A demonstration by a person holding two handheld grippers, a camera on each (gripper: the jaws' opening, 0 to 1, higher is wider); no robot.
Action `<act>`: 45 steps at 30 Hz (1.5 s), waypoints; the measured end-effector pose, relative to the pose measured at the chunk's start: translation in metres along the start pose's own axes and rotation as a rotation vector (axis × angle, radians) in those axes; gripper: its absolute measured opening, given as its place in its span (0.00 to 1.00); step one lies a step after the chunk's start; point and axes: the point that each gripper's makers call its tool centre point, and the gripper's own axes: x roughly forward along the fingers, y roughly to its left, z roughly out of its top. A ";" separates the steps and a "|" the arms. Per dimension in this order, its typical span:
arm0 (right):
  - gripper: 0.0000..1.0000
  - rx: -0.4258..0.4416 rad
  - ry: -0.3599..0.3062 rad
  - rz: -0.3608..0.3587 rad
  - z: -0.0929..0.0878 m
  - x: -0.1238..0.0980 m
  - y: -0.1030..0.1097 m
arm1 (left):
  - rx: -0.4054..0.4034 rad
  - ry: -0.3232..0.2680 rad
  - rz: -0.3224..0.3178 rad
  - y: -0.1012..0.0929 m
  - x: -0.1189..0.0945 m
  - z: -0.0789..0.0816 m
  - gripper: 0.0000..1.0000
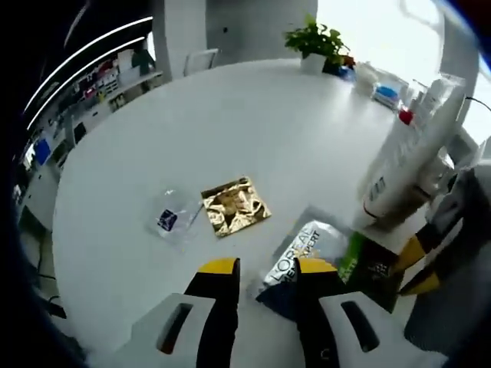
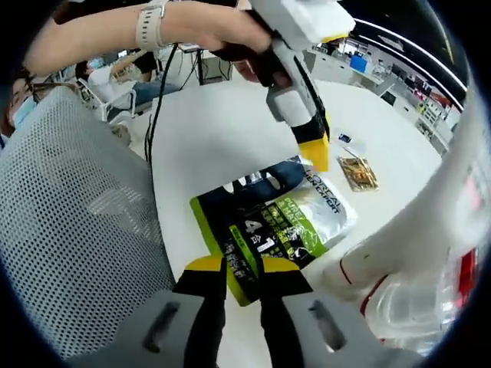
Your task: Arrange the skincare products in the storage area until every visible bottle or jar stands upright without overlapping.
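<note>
A green and black sachet (image 2: 265, 230) lies flat on the white table (image 2: 207, 130), overlapping a silver L'Oreal sachet (image 2: 330, 207). My right gripper (image 2: 242, 270) stands narrowly open, and the green sachet's near corner lies between its jaws. My left gripper (image 1: 267, 268) hovers open just before the silver sachet (image 1: 303, 257), with nothing between its fingers. The green sachet (image 1: 372, 268) lies to its right, with the right gripper (image 1: 418, 267) at its edge. A tall white bottle (image 1: 406, 161) leans beside them. Farther out lie a gold foil sachet (image 1: 235, 207) and a small clear packet (image 1: 173, 218).
A potted plant (image 1: 314, 38) and several bottles (image 1: 383, 92) stand at the table's far edge. A grey mesh chair (image 2: 77, 215) is close on the left of the right gripper view. A person's hand (image 2: 222, 31) holds the left gripper (image 2: 311, 146). Shelves line the room behind.
</note>
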 end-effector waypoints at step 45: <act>0.16 -0.007 0.025 -0.019 -0.006 -0.012 -0.008 | -0.008 -0.014 -0.044 -0.021 0.007 0.001 0.23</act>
